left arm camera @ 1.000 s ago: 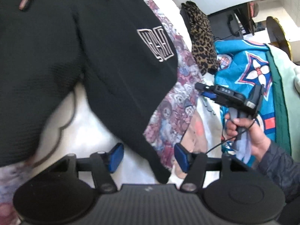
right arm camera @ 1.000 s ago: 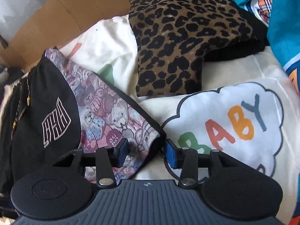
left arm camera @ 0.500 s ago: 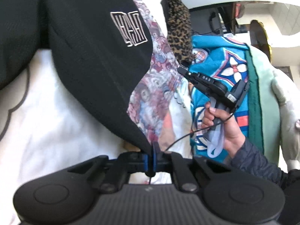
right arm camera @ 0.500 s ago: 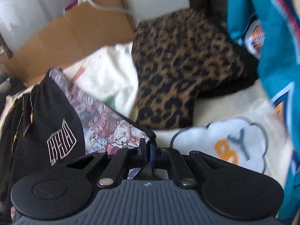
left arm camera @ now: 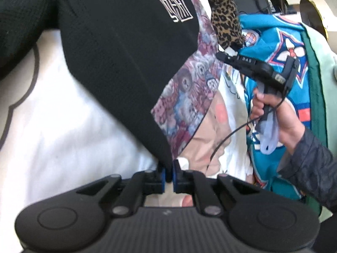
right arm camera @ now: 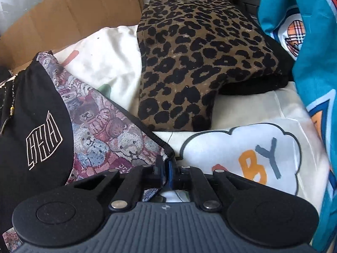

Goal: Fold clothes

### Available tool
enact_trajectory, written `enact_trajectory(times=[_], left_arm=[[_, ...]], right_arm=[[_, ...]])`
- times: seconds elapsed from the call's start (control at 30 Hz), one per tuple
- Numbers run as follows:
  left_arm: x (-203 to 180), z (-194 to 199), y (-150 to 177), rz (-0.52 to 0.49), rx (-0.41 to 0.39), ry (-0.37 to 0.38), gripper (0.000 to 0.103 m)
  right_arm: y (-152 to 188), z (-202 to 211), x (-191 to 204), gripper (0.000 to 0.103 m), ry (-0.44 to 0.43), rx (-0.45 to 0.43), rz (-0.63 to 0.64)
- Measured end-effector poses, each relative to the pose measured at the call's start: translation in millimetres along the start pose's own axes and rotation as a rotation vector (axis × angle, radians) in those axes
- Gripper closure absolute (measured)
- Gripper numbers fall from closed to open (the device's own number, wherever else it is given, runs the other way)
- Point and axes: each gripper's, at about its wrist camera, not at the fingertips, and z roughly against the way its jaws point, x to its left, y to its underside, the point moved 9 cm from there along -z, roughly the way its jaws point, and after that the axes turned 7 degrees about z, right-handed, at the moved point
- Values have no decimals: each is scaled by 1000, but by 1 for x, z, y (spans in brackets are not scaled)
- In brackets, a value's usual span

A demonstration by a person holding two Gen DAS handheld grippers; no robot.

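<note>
Black fabric fills both sets of jaws: the left gripper [left arm camera: 167,178] and right gripper [right arm camera: 165,174] each pinch a corner of the black garment [left arm camera: 118,48], spread beside the leopard cloth [right arm camera: 195,59]. Lift both corners evenly, keeping the hem taut. Behind the right gripper, a white sheet [right arm camera: 248,154] shows "BY".

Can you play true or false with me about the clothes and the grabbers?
1. The left gripper is shut on the black garment. True.
2. The right gripper has wide-open jaws. False: they are shut on the garment's teddy-bear patterned corner.
3. The leopard-print cloth lies on the white sheet. True.
4. The cloud shows colourful letters. True.
5. The hanging cloth at the right is red. False: the teal cloth is blue-green.
</note>
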Motion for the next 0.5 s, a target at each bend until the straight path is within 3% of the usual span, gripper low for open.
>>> enact_trajectory(times=[0.03, 0.07, 0.13, 0.2, 0.5], left_arm=[[0, 3, 0, -5, -6, -6, 93], [1, 9, 0, -7, -18, -13, 91], [4, 22, -1, -7, -45, -29, 86], [6, 34, -5, 7, -76, -36, 84], [16, 104, -31, 71, -297, -78, 75]], right_arm=[[1, 2, -2, 93, 16, 11, -4], [2, 5, -4, 78, 36, 23, -8], [5, 11, -7, 70, 76, 45, 9], [5, 20, -5, 70, 97, 52, 68], [-27, 72, 26, 70, -2, -60, 73]])
